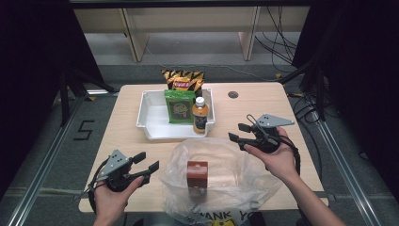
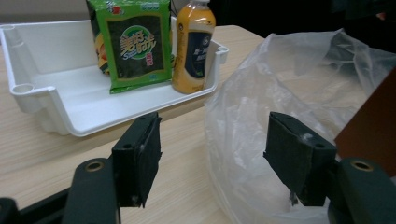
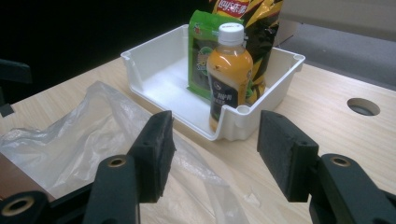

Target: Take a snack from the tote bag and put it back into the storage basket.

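The pale wooden worktop (image 1: 263, 106) carried a white tray (image 1: 150, 117) and a clear plastic bag (image 1: 226, 174). From above, a brown box (image 1: 197, 173) already sat in the bag, between the left gripper (image 1: 147, 165) and right gripper (image 1: 239, 136), both with jaws apart and empty. Ahead of the left gripper's (image 2: 212, 156) jaws, the seaweed packet (image 2: 137, 44) and juice bottle (image 2: 194, 46) waited in the tray. Ahead of the right gripper's (image 3: 215, 154) jaws stood the bottle, the chip bag (image 3: 254, 28) behind; three items likely remained.

black grippers (image 1: 148, 162), grey plates (image 1: 274, 120)
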The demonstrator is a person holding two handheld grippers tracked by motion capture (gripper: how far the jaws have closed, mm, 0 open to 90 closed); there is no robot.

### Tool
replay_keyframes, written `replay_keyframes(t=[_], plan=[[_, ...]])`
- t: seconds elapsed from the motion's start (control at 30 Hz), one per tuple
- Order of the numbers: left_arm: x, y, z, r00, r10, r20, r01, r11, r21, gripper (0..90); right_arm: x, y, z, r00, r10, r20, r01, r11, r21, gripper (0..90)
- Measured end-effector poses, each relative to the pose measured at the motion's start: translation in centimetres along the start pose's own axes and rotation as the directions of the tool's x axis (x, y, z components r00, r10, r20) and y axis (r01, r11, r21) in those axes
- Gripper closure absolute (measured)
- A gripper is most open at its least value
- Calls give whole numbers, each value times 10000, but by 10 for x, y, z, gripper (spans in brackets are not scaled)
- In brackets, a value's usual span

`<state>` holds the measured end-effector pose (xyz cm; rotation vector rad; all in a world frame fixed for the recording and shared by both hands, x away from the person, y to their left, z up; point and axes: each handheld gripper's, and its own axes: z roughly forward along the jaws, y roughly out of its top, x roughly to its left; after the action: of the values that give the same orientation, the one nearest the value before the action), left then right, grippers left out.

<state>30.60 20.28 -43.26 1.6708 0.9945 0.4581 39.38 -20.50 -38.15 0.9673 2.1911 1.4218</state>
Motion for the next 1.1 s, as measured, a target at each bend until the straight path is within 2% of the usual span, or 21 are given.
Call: replay_keyframes(t=[0.07,0.17,0.2,0.3,0.4,0.43,0.47,0.6,0.67,0.7,0.73,0.83,0.87,0.9,0.93,1.0,1.07,1.1], plan=[[-3,3,-1,9998,63,170,-61,9999,-83,350,-1,0,-1,9998,-167,121,166,9998,81,456],[-8,11,-5,9988,-194,449,204,9996,-211,346,-1,0,-1,9998,-134,148,132,9998,131,455],[-11,13,-6,9979,-148,633,169,9994,-316,344,0,0,0,9999,-97,126,96,9999,106,453],[-21,17,-8,9973,103,725,-77,9993,-363,341,-1,0,0,9999,-110,67,110,9999,62,450],[-30,17,-8,9951,-28,984,57,9996,-290,329,-1,0,-1,10000,-60,59,59,9999,98,448],[-33,16,-8,9935,-78,1136,117,9994,-340,320,1,-1,0,9998,215,37,-215,9998,55,448],[-36,15,-8,9924,-124,1225,170,9992,-362,315,0,-1,-1,9998,128,118,-129,9999,89,448],[-50,12,-9,9884,-296,1492,337,9991,-252,278,0,-3,2,9996,260,78,-262,9995,202,447],[-58,11,-8,9845,-207,1740,271,9990,-348,250,0,-3,3,9999,99,142,-101,9998,147,445],[-63,11,-9,9860,-163,1659,226,9991,-360,243,0,-3,3,9999,131,94,-133,9998,149,444],[-65,12,-9,9852,-121,1708,198,9989,-435,236,1,-3,3,9997,167,186,-170,9997,149,443],[-74,15,-11,9802,-141,1977,284,9972,-697,213,2,-3,2,9997,251,52,-253,9991,350,439],[-77,16,-12,9814,-132,1917,272,9972,-701,202,2,-3,2,9997,264,-22,-263,9991,338,436],[-80,16,-11,9795,-72,2012,240,9964,-811,194,2,-3,3,9997,248,25,-249,9991,358,435],[-83,17,-11,9801,-20,1985,182,9966,-800,184,1,-4,3,9999,61,161,-66,9995,306,434],[-88,17,-9,9821,35,1882,117,9968,-793,172,2,-5,6,9995,241,202,-243,9996,113,431],[-92,17,-5,9829,158,1834,-13,9969,-786,159,0,-4,6,9999,112,-10,-112,9996,276,429],[-95,17,-2,9827,140,1844,11,9967,-815,155,2,-5,6,9996,278,95,-280,9992,295,428]])
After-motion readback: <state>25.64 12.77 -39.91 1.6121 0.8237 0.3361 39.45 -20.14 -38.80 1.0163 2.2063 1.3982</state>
